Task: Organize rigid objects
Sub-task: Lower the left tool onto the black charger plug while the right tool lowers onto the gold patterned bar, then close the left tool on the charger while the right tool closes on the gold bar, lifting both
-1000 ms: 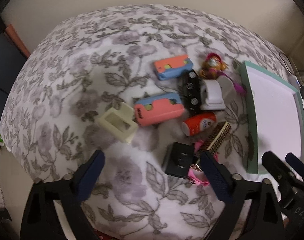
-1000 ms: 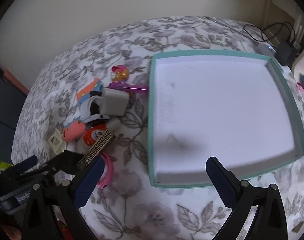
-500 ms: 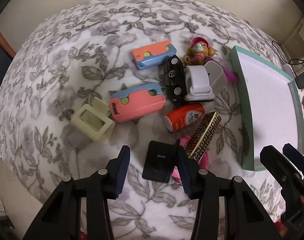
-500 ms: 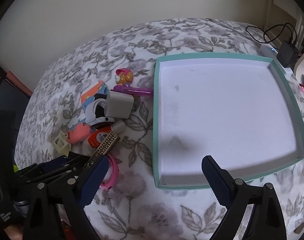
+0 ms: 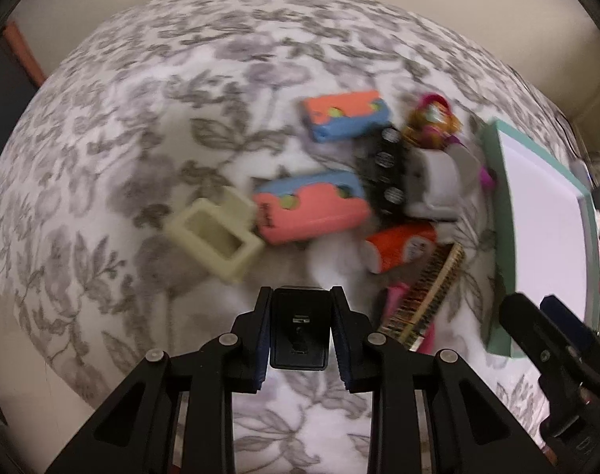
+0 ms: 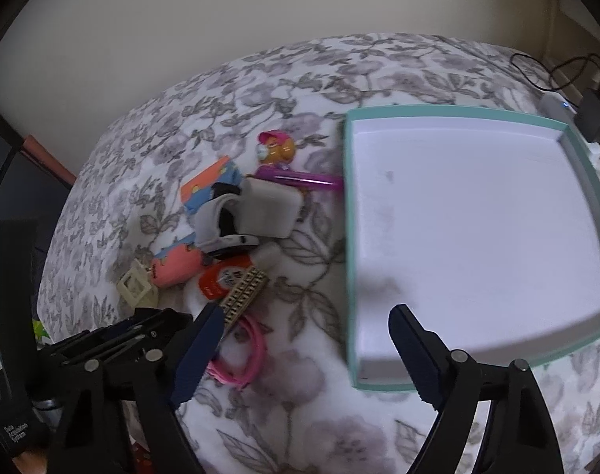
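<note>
We are clamping the left gripper (image 5: 300, 326) on the black block (image 5: 298, 330), a flat matte rectangle lying lengthwise along the fingers, above the floral cloth (image 5: 122, 126). Our right gripper (image 6: 305, 349), its jaws just narrowing with nothing between them, is hovering beside the tray (image 6: 349, 237).

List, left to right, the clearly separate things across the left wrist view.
Cream hollow plastic block → small black rectangular device clamped by the left gripper → gold-patterned flat box → teal-rimmed white tray.

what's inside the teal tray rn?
Nothing: the teal tray shows only its bare white floor with faint smudges. One of the right gripper fingers covers part of the near edge, so that strip is unseen.
</note>
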Demonstrator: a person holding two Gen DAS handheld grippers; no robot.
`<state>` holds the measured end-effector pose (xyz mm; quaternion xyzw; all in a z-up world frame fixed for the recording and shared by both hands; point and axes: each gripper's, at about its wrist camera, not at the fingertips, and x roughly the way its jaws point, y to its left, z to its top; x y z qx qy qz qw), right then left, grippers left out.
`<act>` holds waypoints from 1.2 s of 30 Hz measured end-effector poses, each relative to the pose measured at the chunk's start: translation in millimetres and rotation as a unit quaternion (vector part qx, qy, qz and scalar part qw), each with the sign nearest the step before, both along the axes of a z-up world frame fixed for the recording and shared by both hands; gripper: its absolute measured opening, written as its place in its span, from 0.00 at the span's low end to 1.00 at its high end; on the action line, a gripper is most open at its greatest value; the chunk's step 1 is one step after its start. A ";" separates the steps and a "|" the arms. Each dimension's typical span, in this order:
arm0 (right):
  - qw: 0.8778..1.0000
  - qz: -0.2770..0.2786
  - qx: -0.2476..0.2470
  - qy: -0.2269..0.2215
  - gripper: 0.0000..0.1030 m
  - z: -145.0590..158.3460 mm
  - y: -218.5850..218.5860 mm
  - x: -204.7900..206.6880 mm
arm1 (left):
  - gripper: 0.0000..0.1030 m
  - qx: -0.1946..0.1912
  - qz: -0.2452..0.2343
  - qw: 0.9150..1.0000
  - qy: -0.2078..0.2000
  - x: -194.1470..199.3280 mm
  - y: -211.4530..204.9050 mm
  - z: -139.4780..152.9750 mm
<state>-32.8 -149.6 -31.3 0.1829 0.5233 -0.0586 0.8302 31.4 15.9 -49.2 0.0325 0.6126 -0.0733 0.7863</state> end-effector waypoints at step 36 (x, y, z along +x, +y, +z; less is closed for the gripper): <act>0.995 0.089 -0.011 0.046 0.18 -36.0 59.6 28.5 | 0.28 0.009 0.038 0.999 0.001 5.0 27.1 -6.7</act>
